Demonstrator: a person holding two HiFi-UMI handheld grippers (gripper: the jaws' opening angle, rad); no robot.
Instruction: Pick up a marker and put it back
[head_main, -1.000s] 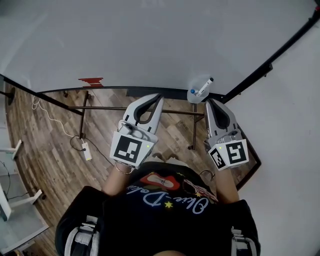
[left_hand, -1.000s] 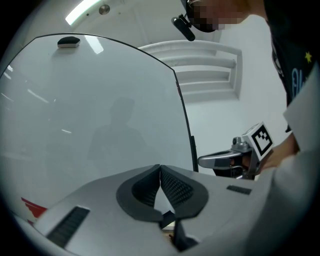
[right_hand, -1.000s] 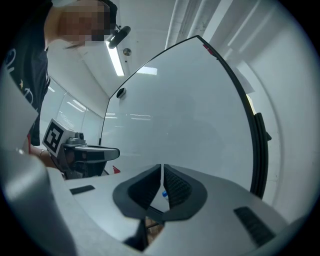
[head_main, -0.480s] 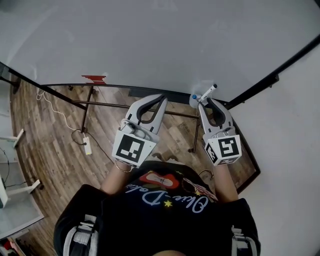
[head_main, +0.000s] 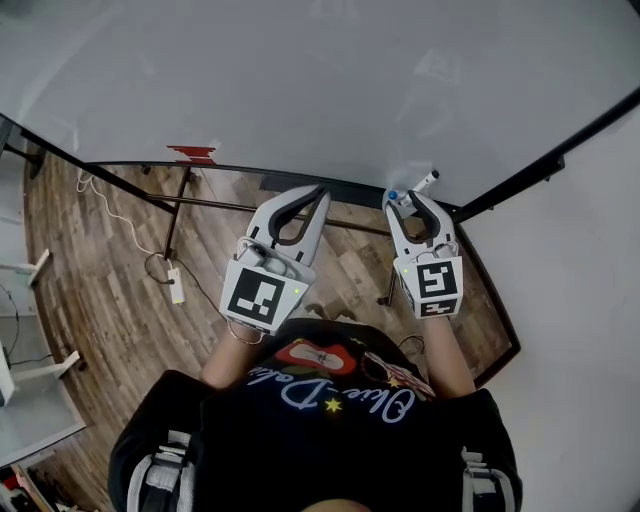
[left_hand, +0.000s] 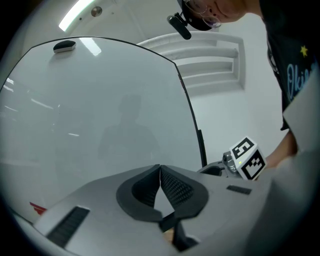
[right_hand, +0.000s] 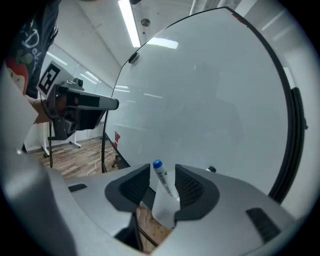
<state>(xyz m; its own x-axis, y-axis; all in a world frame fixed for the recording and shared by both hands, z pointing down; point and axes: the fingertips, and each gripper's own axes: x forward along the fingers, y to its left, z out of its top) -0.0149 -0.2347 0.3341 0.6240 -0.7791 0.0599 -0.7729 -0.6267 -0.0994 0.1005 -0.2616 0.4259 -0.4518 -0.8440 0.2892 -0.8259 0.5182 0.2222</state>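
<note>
At the far left of the head view a wooden floor lies below the bottom edge of a whiteboard, and a small red patch sits on that edge. Right of it, the left gripper is held out level toward the board. In its own view the two dark pads meet at their tips, closed together with nothing between them (only the bare board shows beyond).

Further right, the right gripper points slightly downward at the board's lower right corner. Its jaws have just been opening and now stand wide apart. Between them stands the marker, white-bodied with a blue cap uppermost. It leans in a small pale cup fixed just beside the board's edge. A gap shows between the marker and the left-hand pad. The right-hand pad is close beside the marker, and neither pad presses on it. In the head view the marker's white end pokes out past the gripper's tips toward the dark frame.
</note>
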